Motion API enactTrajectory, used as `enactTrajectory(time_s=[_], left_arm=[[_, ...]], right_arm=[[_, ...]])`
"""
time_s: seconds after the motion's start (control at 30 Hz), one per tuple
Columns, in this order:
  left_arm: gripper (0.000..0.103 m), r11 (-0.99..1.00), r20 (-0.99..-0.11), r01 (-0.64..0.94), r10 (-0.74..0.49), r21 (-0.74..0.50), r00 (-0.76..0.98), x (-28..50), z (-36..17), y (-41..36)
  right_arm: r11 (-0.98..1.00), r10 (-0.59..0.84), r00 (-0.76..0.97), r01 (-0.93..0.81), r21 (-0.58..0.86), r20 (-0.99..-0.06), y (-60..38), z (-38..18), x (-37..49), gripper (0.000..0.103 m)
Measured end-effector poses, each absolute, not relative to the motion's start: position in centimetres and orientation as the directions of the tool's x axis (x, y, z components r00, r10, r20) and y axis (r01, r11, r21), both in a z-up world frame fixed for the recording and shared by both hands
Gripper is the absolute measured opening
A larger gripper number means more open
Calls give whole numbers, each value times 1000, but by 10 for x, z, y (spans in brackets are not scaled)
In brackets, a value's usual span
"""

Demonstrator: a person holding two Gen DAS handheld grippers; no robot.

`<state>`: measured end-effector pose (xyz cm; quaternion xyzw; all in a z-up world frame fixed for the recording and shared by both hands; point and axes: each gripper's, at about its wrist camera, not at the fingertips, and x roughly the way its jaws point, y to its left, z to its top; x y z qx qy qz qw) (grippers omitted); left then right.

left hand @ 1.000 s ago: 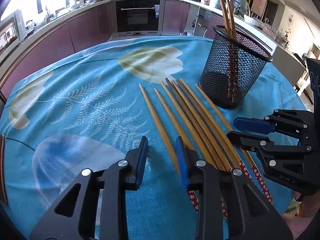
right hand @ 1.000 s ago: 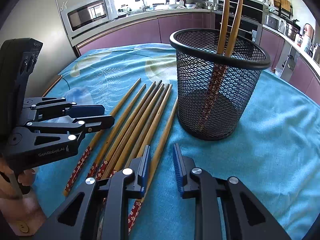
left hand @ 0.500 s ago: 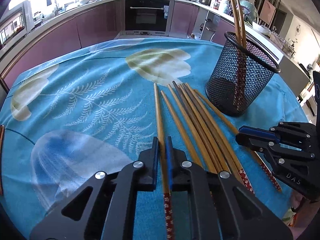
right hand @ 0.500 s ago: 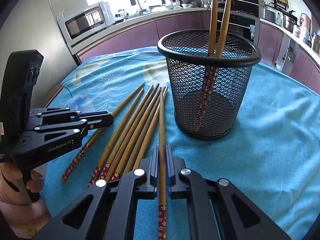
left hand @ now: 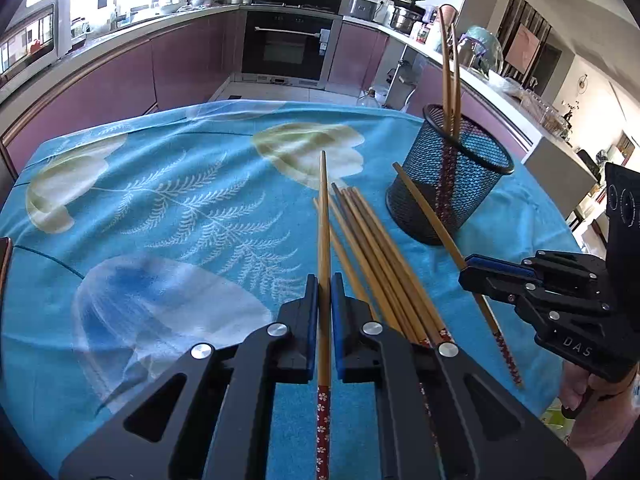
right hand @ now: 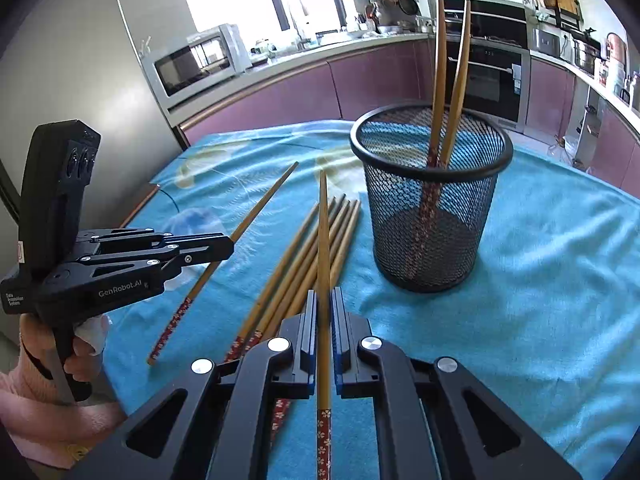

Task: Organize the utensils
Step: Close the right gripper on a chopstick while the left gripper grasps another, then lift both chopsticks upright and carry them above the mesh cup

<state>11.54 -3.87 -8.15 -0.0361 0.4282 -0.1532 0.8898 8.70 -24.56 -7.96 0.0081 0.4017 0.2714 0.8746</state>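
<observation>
My left gripper (left hand: 324,280) is shut on a wooden chopstick (left hand: 323,216) with a red flowered handle and holds it above the cloth. My right gripper (right hand: 324,296) is shut on a second chopstick (right hand: 322,232), also lifted; it shows at the right of the left wrist view (left hand: 466,266). Several more chopsticks (left hand: 372,248) lie in a bundle on the blue cloth between the grippers. A black mesh cup (right hand: 430,200) stands upright beyond them with two chopsticks (right hand: 450,76) in it. The left gripper shows at the left of the right wrist view (right hand: 228,246).
The table wears a blue floral cloth (left hand: 168,208). Its right edge (left hand: 560,236) lies just past the cup. Purple kitchen cabinets (left hand: 192,64) and an oven (left hand: 288,48) stand beyond the table. A microwave (right hand: 192,64) sits on the counter.
Both grippers closed on a chopstick each and have lifted them off the cloth, pulling up and back from the bundle.
</observation>
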Motion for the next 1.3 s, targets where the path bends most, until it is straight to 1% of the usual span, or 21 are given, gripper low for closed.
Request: enactTrajectory(time_s=[0.13,0.47,0.83,0.97,1.3], left_arm=[[7,930,-709,279,-364,-239,604,106,-63,-36],[7,882,-610,352,-471,-313,637,87,-20,-33],[7,860,-526,395,-511,-324,680,73,18,-31],[7,852,-506,403,-523,-335,686,79,25,-34],[7,840,-457,440,-542,-317,705,94,49,-51]], right_arm=[[837,514,545,-487,249,-662,-250,-66,81,6],[834,535,604,-490,255,-590,-264,-40,71,6],[840,538,668,-476,260,-514,-280,-17,70,6],[843,534,685,-475,252,-495,-285,-8,72,6],[849,527,733,-476,229,-431,-297,19,77,6]])
